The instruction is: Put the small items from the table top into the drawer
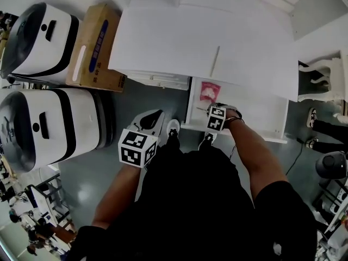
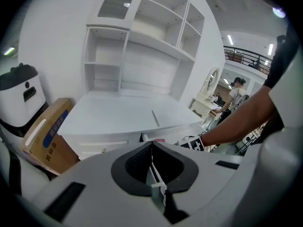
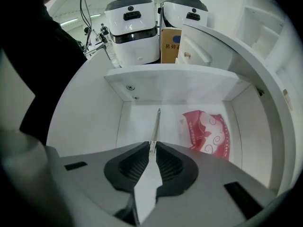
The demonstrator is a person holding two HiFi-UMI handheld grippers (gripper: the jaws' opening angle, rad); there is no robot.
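The drawer point(image 1: 247, 110) under the white desk top point(image 1: 179, 37) stands pulled out, and a red-and-white packet point(image 1: 209, 90) lies inside it. My right gripper point(image 3: 152, 148) reaches into the drawer point(image 3: 90, 122). It is shut on a thin flat silvery strip point(image 3: 156, 124) whose tip points at the drawer's front panel, left of the packet point(image 3: 206, 134). A thin pale stick point(image 1: 215, 61) lies on the desk top, also visible in the left gripper view point(image 2: 155, 118). My left gripper point(image 2: 151, 145) hangs back from the desk at knee height, jaws shut, with nothing seen held.
A cardboard box point(image 1: 95, 48) and two white-and-black machines point(image 1: 38, 39) point(image 1: 51, 124) stand left of the desk. A white shelf unit point(image 2: 142, 46) rises behind the desk top. A white stool point(image 1: 326, 80) is at the right. A person point(image 2: 235, 91) stands far off.
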